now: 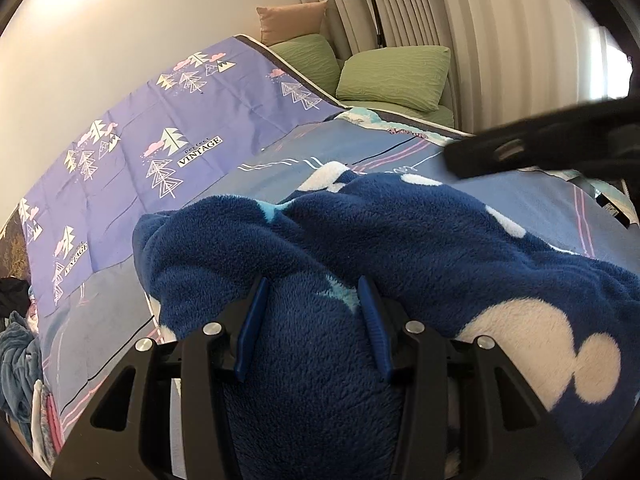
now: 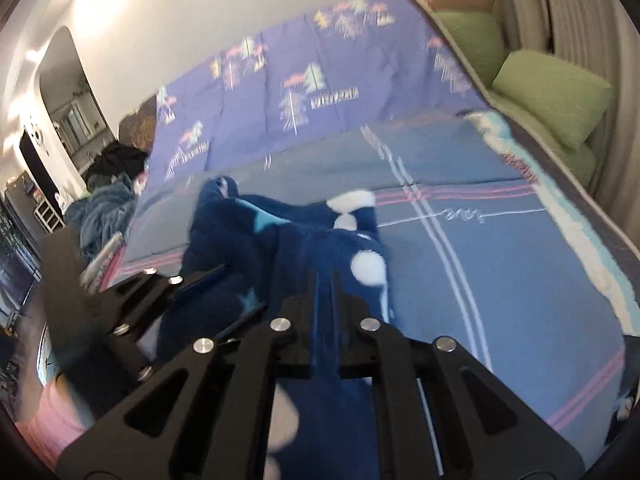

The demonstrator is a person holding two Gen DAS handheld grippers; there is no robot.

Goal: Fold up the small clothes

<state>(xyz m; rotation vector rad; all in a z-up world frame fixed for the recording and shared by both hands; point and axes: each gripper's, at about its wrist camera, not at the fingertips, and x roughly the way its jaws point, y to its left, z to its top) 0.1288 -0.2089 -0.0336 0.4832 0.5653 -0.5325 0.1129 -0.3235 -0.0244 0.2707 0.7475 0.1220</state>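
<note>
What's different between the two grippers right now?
The left gripper has its blue fingers spread apart with the blue fleece garment bulging between them; the right gripper has its fingers pressed together. The left one sits low in the fleece, the right one at its edge. Both share the same black frame and touch the same garment.

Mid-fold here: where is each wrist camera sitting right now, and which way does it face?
Left wrist: low over the bed, looking toward the green pillows; its left gripper straddles the blue fleece, fingers apart.
Right wrist: higher, looking along the bed toward the wall; its right gripper has its fingers together on the fleece.
Shared: fleece, bed, pillows; each view shows the other gripper.
</note>
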